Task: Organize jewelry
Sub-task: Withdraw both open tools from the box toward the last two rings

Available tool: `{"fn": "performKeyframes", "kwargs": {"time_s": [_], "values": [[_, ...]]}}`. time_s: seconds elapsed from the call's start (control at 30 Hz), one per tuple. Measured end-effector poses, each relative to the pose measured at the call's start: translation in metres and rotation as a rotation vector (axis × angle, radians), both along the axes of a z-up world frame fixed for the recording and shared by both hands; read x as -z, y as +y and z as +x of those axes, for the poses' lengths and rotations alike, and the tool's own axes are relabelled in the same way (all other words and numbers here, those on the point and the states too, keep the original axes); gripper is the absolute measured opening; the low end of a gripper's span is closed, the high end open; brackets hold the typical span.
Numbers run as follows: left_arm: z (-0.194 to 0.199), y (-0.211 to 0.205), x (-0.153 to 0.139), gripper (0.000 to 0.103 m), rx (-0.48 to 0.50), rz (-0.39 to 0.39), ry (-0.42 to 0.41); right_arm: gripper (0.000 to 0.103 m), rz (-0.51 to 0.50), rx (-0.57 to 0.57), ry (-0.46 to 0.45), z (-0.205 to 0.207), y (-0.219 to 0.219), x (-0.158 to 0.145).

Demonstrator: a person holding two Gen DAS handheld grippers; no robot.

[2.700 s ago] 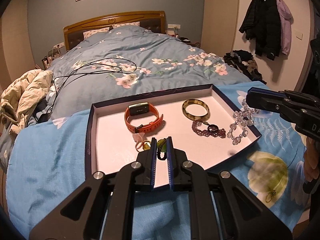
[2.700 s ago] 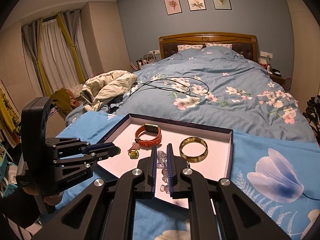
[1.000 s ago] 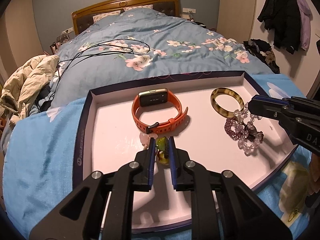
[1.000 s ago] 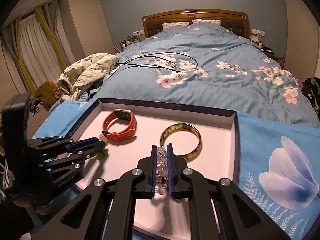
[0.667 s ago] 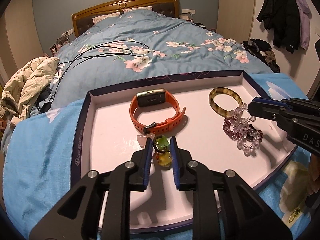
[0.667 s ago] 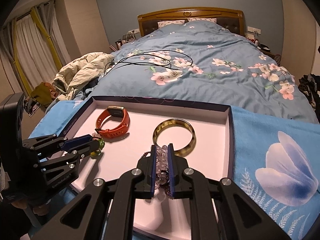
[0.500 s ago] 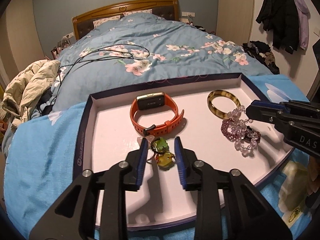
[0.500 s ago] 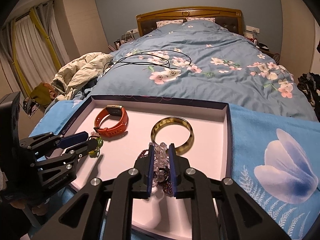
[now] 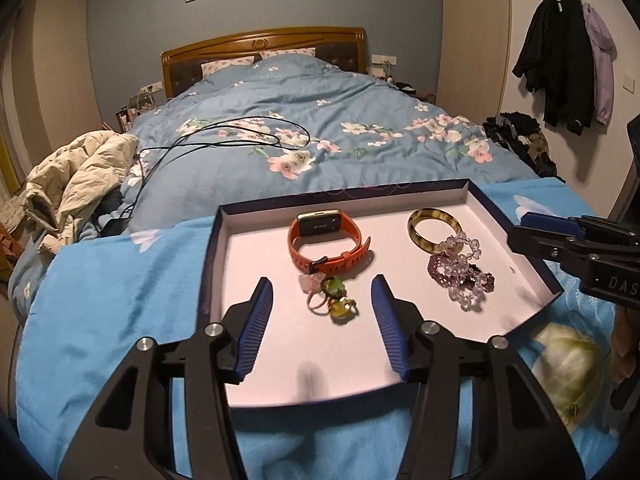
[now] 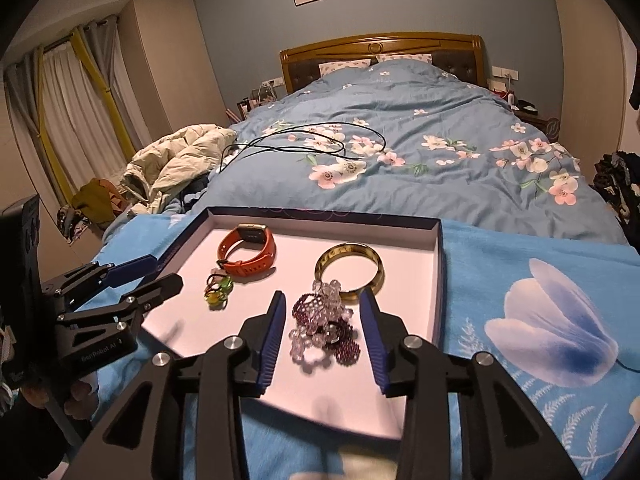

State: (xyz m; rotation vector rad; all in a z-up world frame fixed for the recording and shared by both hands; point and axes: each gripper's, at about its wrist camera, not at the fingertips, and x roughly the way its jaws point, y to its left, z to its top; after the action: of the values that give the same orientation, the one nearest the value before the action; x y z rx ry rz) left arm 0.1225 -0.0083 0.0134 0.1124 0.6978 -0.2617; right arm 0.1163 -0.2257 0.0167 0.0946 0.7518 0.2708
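A shallow white tray with a dark rim lies on the blue bedspread. In it are an orange smartwatch, an amber bangle, a clear bead bracelet over a purple bead bracelet, and a small cluster of rings with pink, green and yellow stones. My left gripper is open and empty, just short of the rings. My right gripper is open and empty, its fingers either side of the bead bracelets. The watch, bangle and rings also show in the right wrist view.
The tray sits on a light blue flowered cloth at the foot of a bed with a blue floral duvet. A black cable lies on the duvet. A beige jacket is heaped at the left.
Both grippers have opened wide and drawn back. The left let go of the ring cluster and the right let go of the clear bead bracelet; both now lie in the tray.
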Motion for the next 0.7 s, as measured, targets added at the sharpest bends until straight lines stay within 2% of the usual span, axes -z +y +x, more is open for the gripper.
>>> {"fn": "performKeyframes", "kwargs": {"time_s": [0.47,0.7], "values": [[-0.056,0.013,-0.006,0.062,-0.023,0.022,-0.037,0.042,-0.001,-0.023,-0.012,-0.049,0.001,0.000],[-0.074,0.015,-0.002,0.066,-0.019,0.019,-0.025,0.045,-0.022,-0.041,0.001,-0.072,0.006,0.008]]}}
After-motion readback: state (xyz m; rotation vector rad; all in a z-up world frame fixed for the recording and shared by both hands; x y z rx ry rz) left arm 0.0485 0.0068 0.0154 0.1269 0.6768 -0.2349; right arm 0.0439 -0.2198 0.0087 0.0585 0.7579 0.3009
